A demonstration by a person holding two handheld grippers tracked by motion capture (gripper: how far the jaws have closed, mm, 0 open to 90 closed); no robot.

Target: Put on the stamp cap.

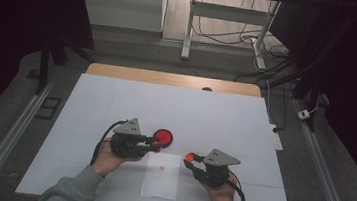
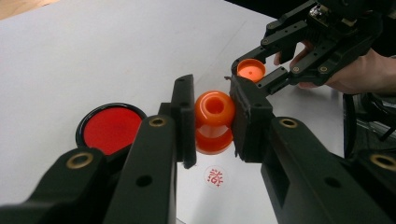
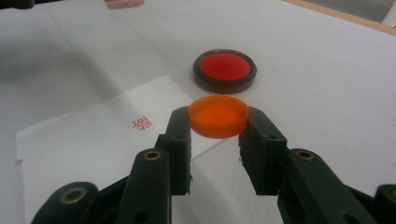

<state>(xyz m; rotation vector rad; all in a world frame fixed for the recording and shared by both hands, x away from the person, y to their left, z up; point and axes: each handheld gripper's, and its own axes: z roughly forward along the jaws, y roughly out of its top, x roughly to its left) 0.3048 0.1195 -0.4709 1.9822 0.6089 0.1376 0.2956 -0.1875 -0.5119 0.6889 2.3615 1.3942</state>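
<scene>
Hidden: lower face of the orange plastic spool-shaped stamp, between the left tool's pads.
Count: one stamp; one orange round plastic cap; one black-rimmed round red ink pad; one white paper sheet, one red mark.
Left tool: clamped on stamp.
Right tool: clamped on cap, ink pad beyond its tips, sheet beside.

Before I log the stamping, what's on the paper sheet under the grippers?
The paper sheet bears one small red stamped mark. The left gripper holds the orange stamp above it; whether the stamp hides another print cannot be seen.
</scene>
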